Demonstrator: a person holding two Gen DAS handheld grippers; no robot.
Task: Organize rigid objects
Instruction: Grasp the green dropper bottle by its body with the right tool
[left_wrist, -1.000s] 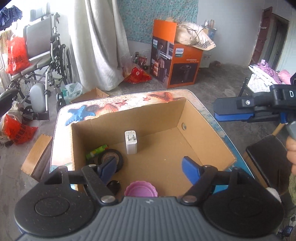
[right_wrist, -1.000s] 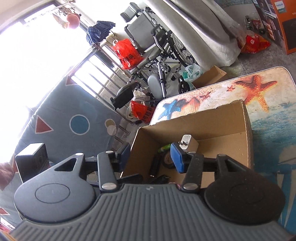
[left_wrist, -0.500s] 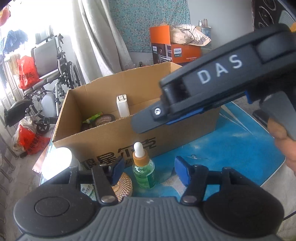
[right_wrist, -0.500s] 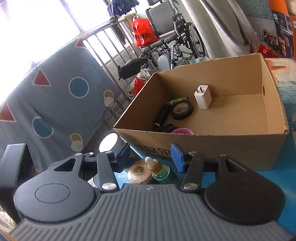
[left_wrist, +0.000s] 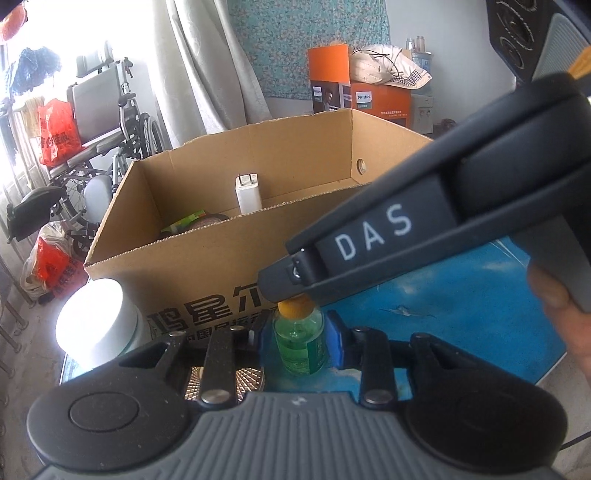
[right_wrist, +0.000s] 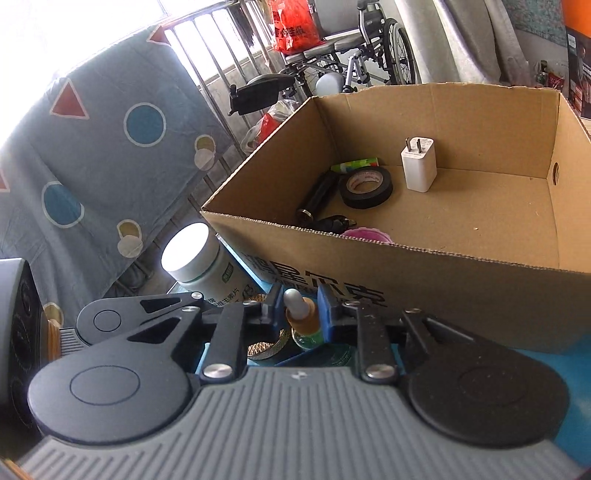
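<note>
A green dropper bottle (left_wrist: 300, 341) with an orange collar stands on the blue table in front of a cardboard box (left_wrist: 207, 273). My left gripper (left_wrist: 300, 338) is shut on the bottle's body. My right gripper (right_wrist: 297, 308) is shut on the bottle's dropper neck (right_wrist: 301, 314) from above; its body (left_wrist: 424, 221) crosses the left wrist view. The box (right_wrist: 443, 273) holds a white charger (right_wrist: 419, 164), a black tape roll (right_wrist: 365, 186), a black cylinder (right_wrist: 319, 195), a green tube (right_wrist: 356, 164) and a pink lid (right_wrist: 365, 234).
A white-capped jar (right_wrist: 199, 264) stands left of the bottle and shows in the left wrist view (left_wrist: 96, 321). A gold patterned round lid (left_wrist: 225, 382) lies under my left finger. A wheelchair (left_wrist: 103, 122) and an orange carton (left_wrist: 354, 92) stand beyond the table.
Both grippers came down from over the box to the table in front of it and closed on the dropper bottle, left on the body, right on the neck.
</note>
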